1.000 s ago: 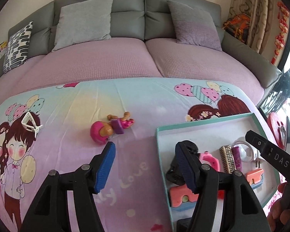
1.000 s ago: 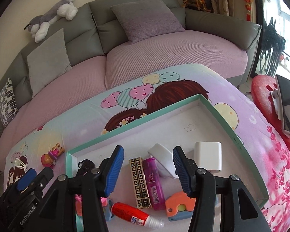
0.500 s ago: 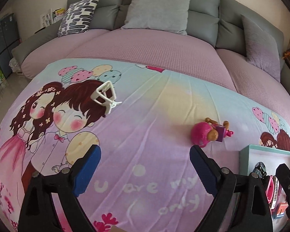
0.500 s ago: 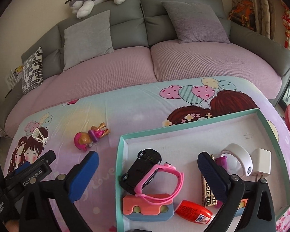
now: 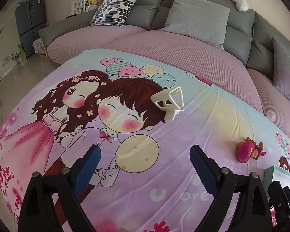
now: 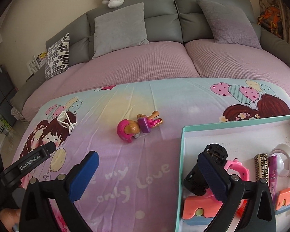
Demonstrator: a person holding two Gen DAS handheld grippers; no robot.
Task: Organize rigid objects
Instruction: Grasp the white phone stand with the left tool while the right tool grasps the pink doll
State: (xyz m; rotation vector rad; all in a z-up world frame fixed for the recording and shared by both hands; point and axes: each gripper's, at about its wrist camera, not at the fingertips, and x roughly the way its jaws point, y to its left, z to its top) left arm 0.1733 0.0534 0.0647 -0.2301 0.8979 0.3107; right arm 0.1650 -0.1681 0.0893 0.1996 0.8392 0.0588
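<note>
The left gripper (image 5: 145,164) is hovering with its jaws spread wide, holding nothing between the blue pads (image 5: 88,169). Its black frame is also showing at the left edge of the right wrist view, lower and to the left of the right gripper (image 6: 147,174). The right gripper is likewise hovering with its jaws spread wide, nothing lying between its blue pads (image 6: 84,174). Both grippers are pointing forward and slightly downward.

The blanket (image 6: 145,100) has the words "my only Love" on it in pale letters. The black left gripper (image 6: 34,158) has a white "GenRobot.AI" label.
</note>
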